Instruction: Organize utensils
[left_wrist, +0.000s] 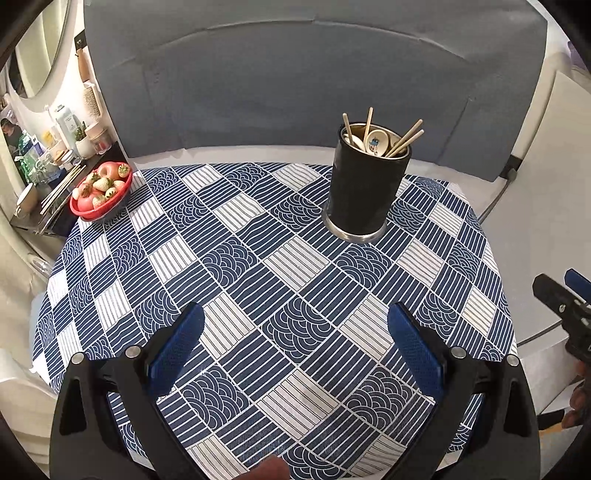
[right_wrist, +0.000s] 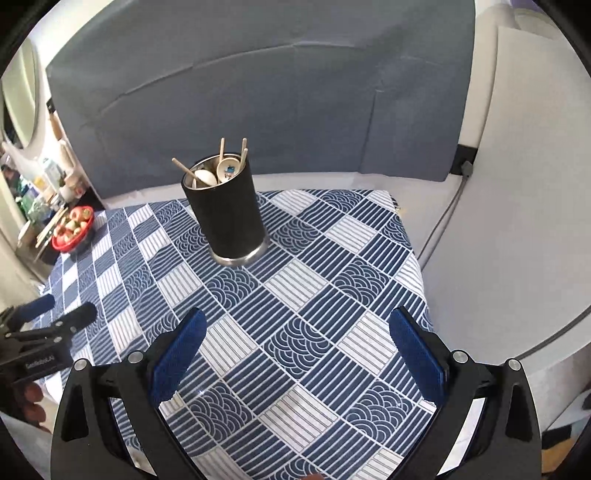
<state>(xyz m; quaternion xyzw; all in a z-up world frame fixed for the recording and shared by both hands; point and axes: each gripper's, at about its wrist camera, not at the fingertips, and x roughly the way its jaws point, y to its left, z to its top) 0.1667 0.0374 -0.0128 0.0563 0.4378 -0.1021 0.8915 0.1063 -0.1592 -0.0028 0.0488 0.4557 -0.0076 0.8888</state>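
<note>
Here both tongs, left (left_wrist: 295, 347) and right (right_wrist: 297, 350), gape empty; the upright holder (left_wrist: 364, 184) of chopsticks (left_wrist: 406, 138) stands ahead, roughly equidistant.

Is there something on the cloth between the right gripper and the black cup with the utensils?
Nothing visible. Only bare tablecloth lies between the open right gripper and the black cup.

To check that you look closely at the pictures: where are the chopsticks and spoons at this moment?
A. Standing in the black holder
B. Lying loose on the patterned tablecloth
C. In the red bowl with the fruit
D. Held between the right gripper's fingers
A: the chopsticks and spoons stick out of the black holder, and both grippers are open with nothing between their fingers.
</note>
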